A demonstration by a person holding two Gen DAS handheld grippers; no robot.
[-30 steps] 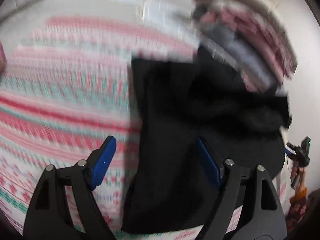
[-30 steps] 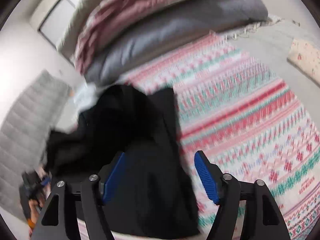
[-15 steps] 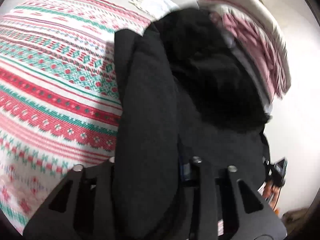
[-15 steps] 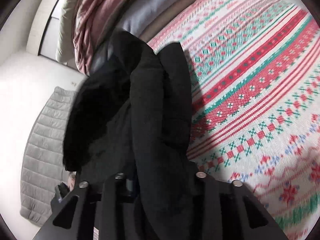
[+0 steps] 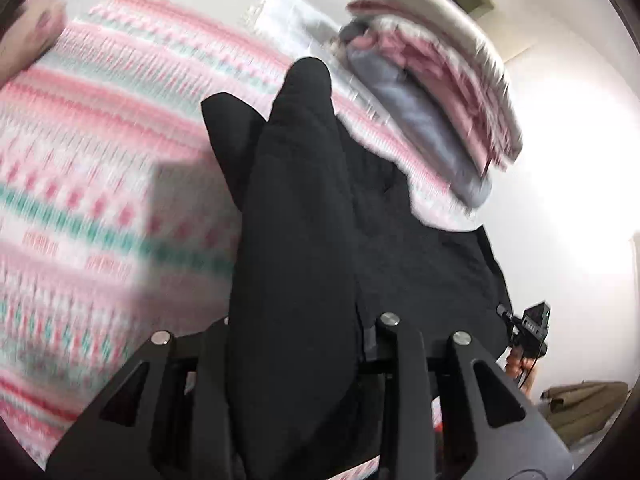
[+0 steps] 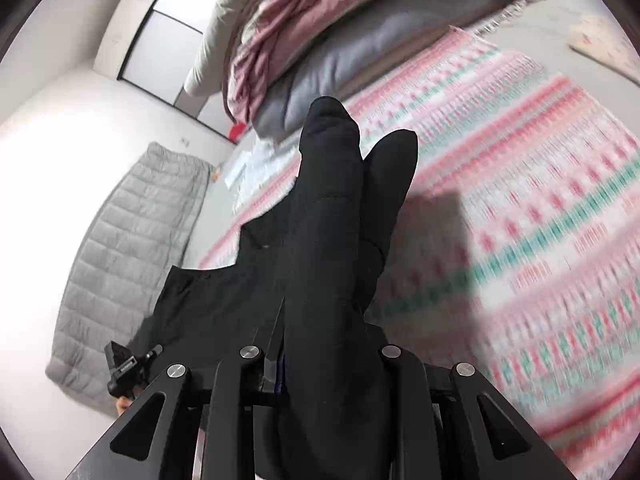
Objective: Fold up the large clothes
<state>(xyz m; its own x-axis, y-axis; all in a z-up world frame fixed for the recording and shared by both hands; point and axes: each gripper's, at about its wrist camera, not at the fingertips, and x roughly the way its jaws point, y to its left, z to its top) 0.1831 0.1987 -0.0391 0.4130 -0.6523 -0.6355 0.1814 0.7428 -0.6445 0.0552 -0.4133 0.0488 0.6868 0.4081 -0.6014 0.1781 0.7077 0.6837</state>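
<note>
Holding: we have the black garment (image 5: 296, 248) pinched in both hand-held grippers, raised partly off the patterned bedspread (image 5: 88, 184), which serves as our landmark.

Left wrist view
- Left hand-held gripper (image 5: 296, 344): its fingers are drawn in on a thick fold of the garment and the jaws are easing open a little; the pads are hidden by cloth, yet the fold fills the gap, so we read it as a grip.
- Garment from the gripper: it runs straight ahead from the jaws, long axis in line with the fingers, tapering to two rounded ends over the bedspread.
- Rest of the garment: a broad black panel spreads to the right, lying on the bedspread's right edge.
- Stack of bedding (image 5: 440, 92): beyond the bedspread's far right corner.

Right wrist view
- Right hand-held gripper (image 6: 320, 356): fingers drawn in on the same garment (image 6: 328, 240), cloth bulging between them.
- Garment from the gripper: ahead along the fingers, the loose panel to the left on the bedspread (image 6: 520, 208).
- Grey quilted cover (image 6: 132, 248): left of the bedspread, clear of it.

Coming move
- Judgement: both hands sit equally near, side by side on one edge; we would carry that edge along the long axis over the bedspread.
</note>
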